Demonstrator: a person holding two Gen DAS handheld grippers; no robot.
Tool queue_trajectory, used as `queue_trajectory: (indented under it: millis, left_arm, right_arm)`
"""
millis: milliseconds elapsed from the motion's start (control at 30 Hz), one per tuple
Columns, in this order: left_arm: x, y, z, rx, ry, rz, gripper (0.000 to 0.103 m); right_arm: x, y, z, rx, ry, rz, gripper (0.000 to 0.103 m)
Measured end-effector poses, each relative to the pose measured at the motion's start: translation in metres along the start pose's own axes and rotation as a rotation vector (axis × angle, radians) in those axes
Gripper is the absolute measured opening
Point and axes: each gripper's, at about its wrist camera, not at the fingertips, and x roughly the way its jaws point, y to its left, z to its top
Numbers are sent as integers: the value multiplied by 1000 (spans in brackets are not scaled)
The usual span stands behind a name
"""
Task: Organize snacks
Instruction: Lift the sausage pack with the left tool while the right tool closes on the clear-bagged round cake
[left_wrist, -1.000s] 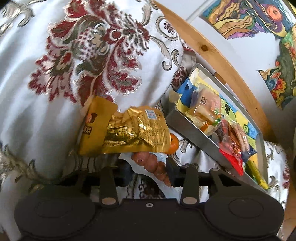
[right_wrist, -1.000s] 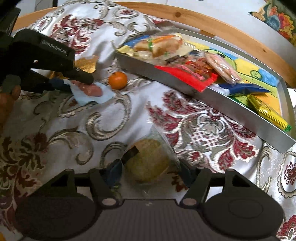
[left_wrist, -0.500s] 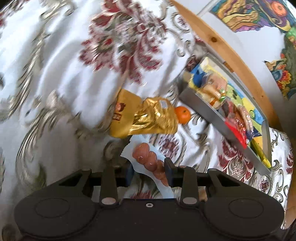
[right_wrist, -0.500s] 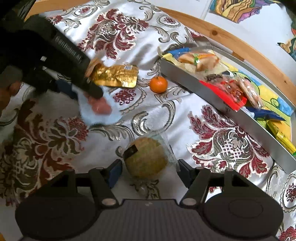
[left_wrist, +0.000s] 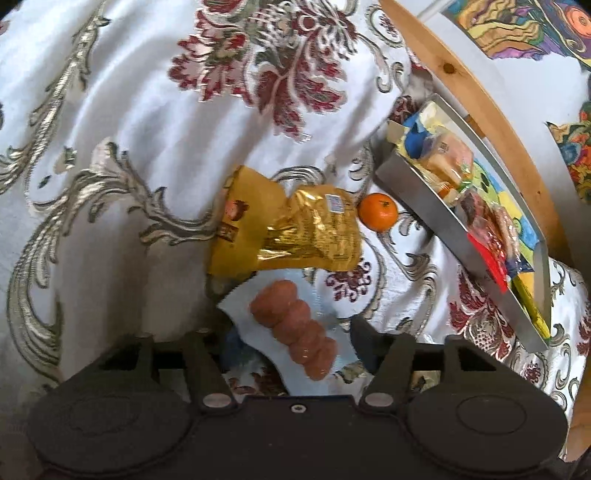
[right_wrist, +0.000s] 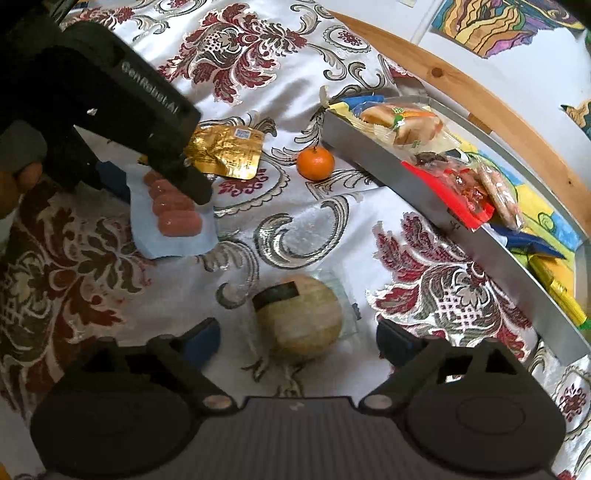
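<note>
A clear pack of small pink sausages (left_wrist: 291, 325) lies slanted between the fingers of my left gripper (left_wrist: 291, 339), whose jaws stand apart and open. In the right wrist view the same sausage pack (right_wrist: 170, 214) rests on the cloth under the left gripper's black finger (right_wrist: 192, 184). A round bun in a clear wrapper (right_wrist: 299, 317) sits on the cloth between the spread fingers of my open right gripper (right_wrist: 299, 341). Beyond lie a gold foil packet (left_wrist: 306, 232) and a small orange (left_wrist: 378, 211). The silver tray (left_wrist: 436, 221) at right holds several snack packs.
A flowered white, red and silver cloth covers the whole surface. A wooden rail (right_wrist: 480, 99) runs behind the tray (right_wrist: 406, 192), with a painted wall beyond. A hand (right_wrist: 18, 184) holds the left gripper at the left edge. The orange (right_wrist: 316, 163) sits just in front of the tray's corner.
My left gripper's jaws have spread wider, and the sausage pack, held a moment ago, sits lower on the cloth. The right gripper's fingers stand slightly wider around the bun.
</note>
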Motion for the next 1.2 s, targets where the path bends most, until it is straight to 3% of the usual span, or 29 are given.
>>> queue_trajectory:
  millis: [100,233,333,400,433,667,967,1200]
  left_arm:
    - [3,-3,-1,20,1,-13,79]
    - [6,-6,-1,28,2,-14,81]
    - [5,-6,-1,38,-6,16,68]
    - [4,-5,-1,36,-11,43,53]
    - [3,-3,-1,27,-12,51,50]
    - [0,-3,-3,33,-24,55,46]
    - [-2,-6,-1,19,-8,-6,26]
    - [-3,-14,-4,81,-24,-24,24]
  right_arm:
    - [3,1,0,-23,7,-27,102]
    - [6,1,-2,-33,-6,-33,103]
    - [8,-3,-3,-16,-17,-14,101]
    - [9,-7,-2,6,-14,8,90]
    - [9,-9,-2,21,-11,18,87]
    - [3,-3,-2,-14,-23,22,67]
    - [-2,5,-1,-119,-48,-74,66]
    - [-1,3,0,-128,-51,-114,66]
